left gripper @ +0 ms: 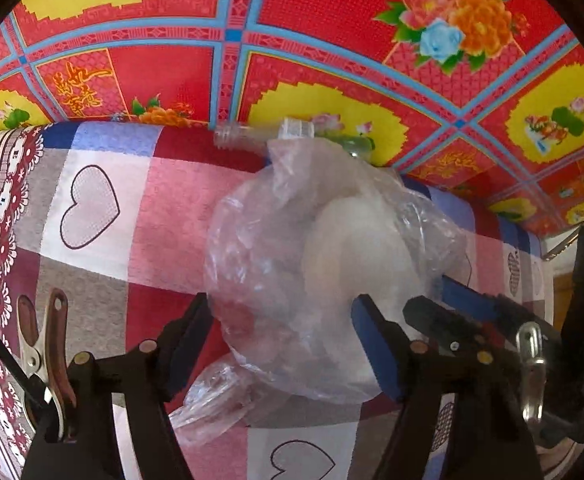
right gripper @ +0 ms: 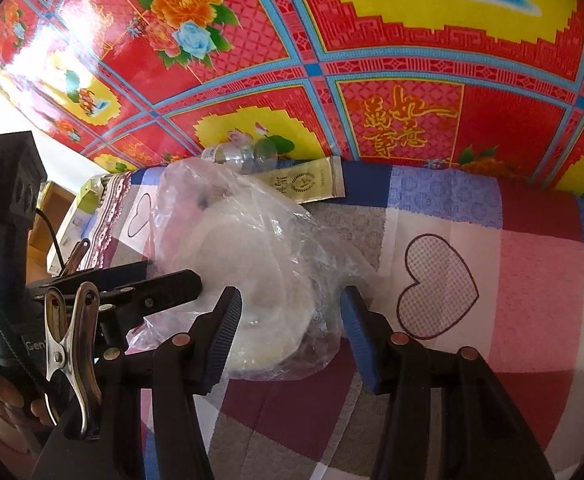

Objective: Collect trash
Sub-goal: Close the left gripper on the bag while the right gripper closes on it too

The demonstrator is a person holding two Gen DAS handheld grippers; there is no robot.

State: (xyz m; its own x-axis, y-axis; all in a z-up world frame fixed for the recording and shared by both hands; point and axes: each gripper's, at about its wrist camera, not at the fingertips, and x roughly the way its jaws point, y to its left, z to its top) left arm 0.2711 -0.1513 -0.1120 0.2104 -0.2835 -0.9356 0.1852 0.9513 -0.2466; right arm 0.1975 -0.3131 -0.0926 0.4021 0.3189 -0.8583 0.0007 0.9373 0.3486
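The clear plastic bag (left gripper: 323, 280) with a pale round thing inside lies on the checked cloth (left gripper: 104, 208), between both claws: left gripper (left gripper: 282, 344) pinches its sides, right gripper (right gripper: 290, 332) brackets it (contact unclear). Slick film may slip, spilling contents.

Plastic bag (left gripper: 311, 264) — on the checked cloth (left gripper: 104, 240), between both grippers' fingers. Behind it, at the cloth's far edge — an empty bottle (right gripper: 240, 156), a tube (right gripper: 311, 182) beside it.
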